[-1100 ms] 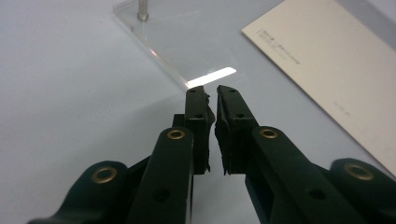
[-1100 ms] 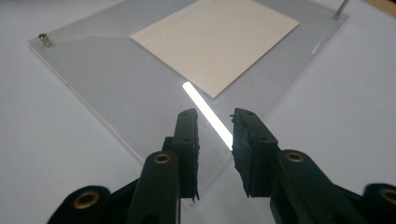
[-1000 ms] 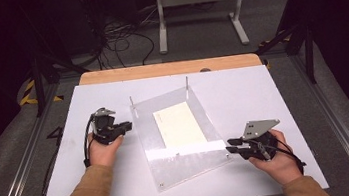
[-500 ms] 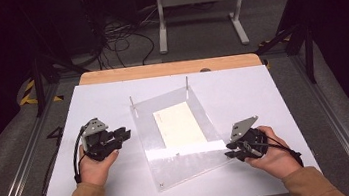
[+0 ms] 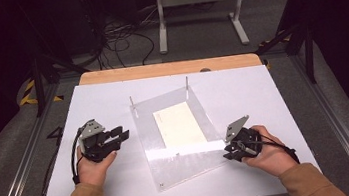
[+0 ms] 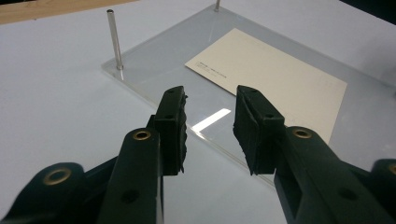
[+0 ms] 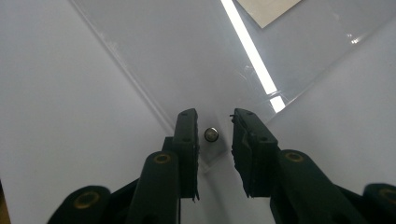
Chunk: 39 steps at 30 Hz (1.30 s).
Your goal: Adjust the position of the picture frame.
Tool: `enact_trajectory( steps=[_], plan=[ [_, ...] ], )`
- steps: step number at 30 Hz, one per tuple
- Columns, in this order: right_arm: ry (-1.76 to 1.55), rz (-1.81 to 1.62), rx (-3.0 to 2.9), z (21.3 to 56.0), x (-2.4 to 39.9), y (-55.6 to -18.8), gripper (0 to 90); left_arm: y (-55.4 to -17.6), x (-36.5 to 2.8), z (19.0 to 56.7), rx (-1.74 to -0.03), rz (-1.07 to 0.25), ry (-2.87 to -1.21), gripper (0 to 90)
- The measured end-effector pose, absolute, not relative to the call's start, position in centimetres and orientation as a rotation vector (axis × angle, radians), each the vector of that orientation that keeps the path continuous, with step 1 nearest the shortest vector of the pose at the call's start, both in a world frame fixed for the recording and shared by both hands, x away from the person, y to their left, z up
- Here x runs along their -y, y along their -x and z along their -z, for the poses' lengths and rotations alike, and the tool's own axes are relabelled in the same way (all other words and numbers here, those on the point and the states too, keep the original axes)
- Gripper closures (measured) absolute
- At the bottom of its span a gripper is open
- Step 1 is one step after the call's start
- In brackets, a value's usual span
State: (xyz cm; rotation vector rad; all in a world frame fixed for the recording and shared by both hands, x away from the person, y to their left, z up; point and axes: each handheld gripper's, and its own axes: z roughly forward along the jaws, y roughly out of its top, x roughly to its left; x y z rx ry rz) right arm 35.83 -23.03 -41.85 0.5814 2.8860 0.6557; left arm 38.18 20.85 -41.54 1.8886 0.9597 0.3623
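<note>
A clear acrylic plate (image 5: 185,159) lies askew mid-table with a cream card (image 5: 179,123) under its far half. Two thin metal posts (image 5: 133,104) stand at its far corners. My left gripper (image 5: 120,134) hovers left of the plate's left edge (image 6: 140,91); its jaws have just been opening and stand open with nothing between them (image 6: 210,93). My right gripper (image 5: 227,151) is at the plate's near right corner, pointing down. A small metal pin (image 7: 211,134) sits between its jaws (image 7: 215,114), which have just closed a little and stand apart from the pin.
The white tabletop (image 5: 273,96) spreads around the plate, with a wooden strip (image 5: 169,69) along its far edge. Beyond the table are cables (image 5: 119,36) and a white stand (image 5: 199,4) on the dark floor.
My left gripper has pulled back and to the left, away from the plate, and its jaws have spread. My right gripper has shifted left onto the plate's near right corner.
</note>
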Motion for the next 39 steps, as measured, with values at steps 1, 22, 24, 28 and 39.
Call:
enact_trajectory(
  steps=[1,22,24,28,39],
  plan=[
    [-0.579,-0.653,-2.888,41.9,23.0,-35.9,71.2,-38.2,-20.9,41.6,-0.961,-0.361,-1.888,63.9],
    [-0.449,-0.533,-2.948,41.8,21.7,-35.5,83.3,-38.2,-21.4,41.8,-0.961,-0.345,-1.881,63.8],
    [-0.442,-0.529,-2.963,41.8,21.6,-35.3,83.3,-38.2,-21.5,41.8,-0.960,-0.344,-1.881,63.8],
    [-0.444,-0.557,-2.997,41.8,21.7,-34.4,83.3,-38.2,-21.4,41.8,-0.972,-0.338,-1.876,63.8],
    [-0.417,-0.596,-3.047,42.0,21.0,-31.9,83.2,-38.2,-21.3,41.8,-0.972,-0.336,-1.879,63.8]
  ],
)
